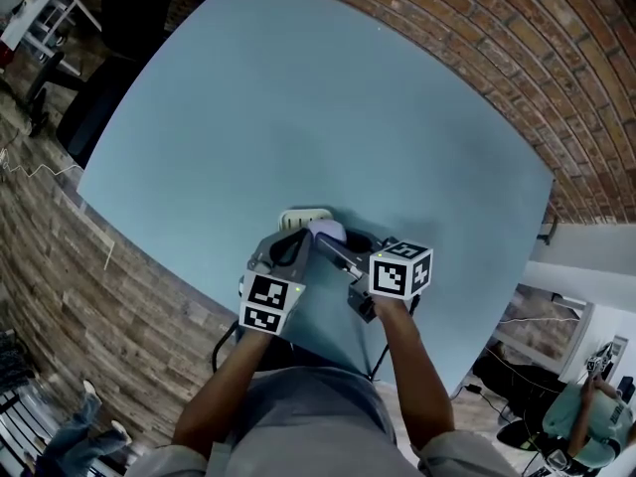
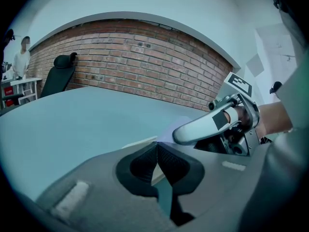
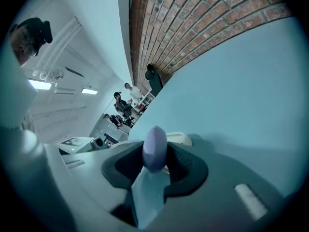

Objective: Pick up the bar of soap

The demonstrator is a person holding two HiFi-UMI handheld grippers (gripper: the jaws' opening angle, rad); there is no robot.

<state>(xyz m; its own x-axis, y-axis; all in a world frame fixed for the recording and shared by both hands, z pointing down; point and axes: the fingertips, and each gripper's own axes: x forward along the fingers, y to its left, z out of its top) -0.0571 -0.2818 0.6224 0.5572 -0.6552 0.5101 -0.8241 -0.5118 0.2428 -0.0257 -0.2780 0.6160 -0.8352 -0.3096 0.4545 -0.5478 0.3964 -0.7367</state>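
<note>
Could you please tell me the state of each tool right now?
Left tool: closed, pads together.
Right tool: closed on the soap.

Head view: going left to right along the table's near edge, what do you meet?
left gripper's marker cube → bar of soap → right gripper's marker cube
</note>
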